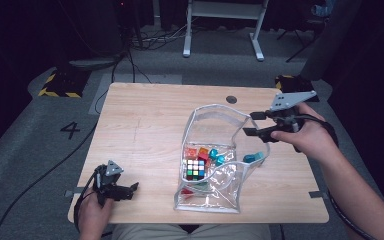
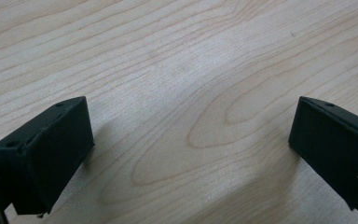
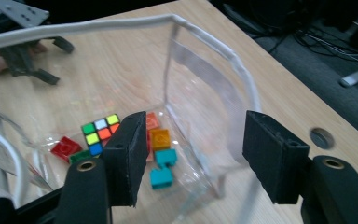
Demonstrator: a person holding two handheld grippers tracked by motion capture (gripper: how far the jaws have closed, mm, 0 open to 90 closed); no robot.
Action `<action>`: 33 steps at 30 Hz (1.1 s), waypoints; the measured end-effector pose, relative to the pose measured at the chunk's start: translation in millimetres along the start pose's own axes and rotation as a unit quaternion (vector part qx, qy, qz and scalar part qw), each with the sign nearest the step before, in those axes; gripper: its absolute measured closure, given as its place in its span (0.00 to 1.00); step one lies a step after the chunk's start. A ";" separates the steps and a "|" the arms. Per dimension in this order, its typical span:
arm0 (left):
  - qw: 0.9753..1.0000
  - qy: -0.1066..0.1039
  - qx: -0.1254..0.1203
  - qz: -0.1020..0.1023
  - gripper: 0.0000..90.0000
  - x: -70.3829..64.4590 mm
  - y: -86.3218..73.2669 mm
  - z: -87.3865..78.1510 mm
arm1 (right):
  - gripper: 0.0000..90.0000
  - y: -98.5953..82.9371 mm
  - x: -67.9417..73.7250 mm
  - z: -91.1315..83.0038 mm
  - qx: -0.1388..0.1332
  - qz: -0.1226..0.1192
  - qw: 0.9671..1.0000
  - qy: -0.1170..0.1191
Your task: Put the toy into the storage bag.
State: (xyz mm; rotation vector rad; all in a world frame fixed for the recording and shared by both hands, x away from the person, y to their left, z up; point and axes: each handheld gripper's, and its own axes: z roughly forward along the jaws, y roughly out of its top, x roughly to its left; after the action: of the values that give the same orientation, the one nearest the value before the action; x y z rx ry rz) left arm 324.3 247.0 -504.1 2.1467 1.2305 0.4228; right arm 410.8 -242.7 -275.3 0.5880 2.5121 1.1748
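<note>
the right gripper (image 1: 254,123), jaws wide and holding nothing, hovers at the far right rim of a clear plastic pouch (image 1: 215,116) standing open near the middle of the table (image 1: 145,125), while the left gripper (image 1: 132,189), also spread wide and empty, rests at the near left corner. packing looks well along: a puzzle cube (image 1: 195,168) and coloured blocks (image 1: 203,153) already sit inside, but one teal block (image 1: 253,157) lies on the table just outside the pouch's right wall, near the right edge, with that sagging wall in the way
</note>
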 end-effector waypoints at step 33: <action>1.000 0.000 0.000 -0.001 0.00 0.0 0.1 0.0 | 0.45 -134.3 -55.6 9.2 0.025 0.129 0.988 -0.080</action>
State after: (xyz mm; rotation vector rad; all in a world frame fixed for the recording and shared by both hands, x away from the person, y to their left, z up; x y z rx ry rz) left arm 324.4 247.0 -504.1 2.1455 1.2311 0.4214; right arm 431.7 -341.6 -380.2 1.0048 2.3875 1.1021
